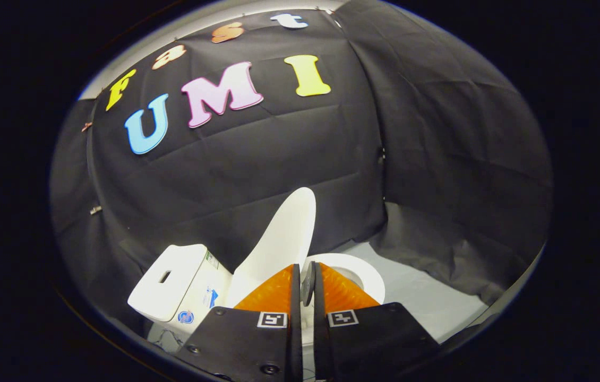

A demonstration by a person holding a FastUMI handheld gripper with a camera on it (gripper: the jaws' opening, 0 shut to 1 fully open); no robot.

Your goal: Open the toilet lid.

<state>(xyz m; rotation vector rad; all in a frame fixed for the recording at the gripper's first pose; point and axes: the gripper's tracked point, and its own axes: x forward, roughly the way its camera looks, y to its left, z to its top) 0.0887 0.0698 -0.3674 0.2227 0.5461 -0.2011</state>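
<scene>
A small white toilet stands just ahead of the fingers, with its tank to the left and its round seat to the right. The toilet lid is raised and stands steeply, leaning back toward the tank. My gripper is shut on the lid's lower front edge, which runs down into the narrow gap between the two fingers. The lid's lower part is hidden behind the left finger.
Black cloth walls close the booth behind the toilet and to the right. A pale grey floor spreads right of the bowl. The tank top has a small rectangular button opening.
</scene>
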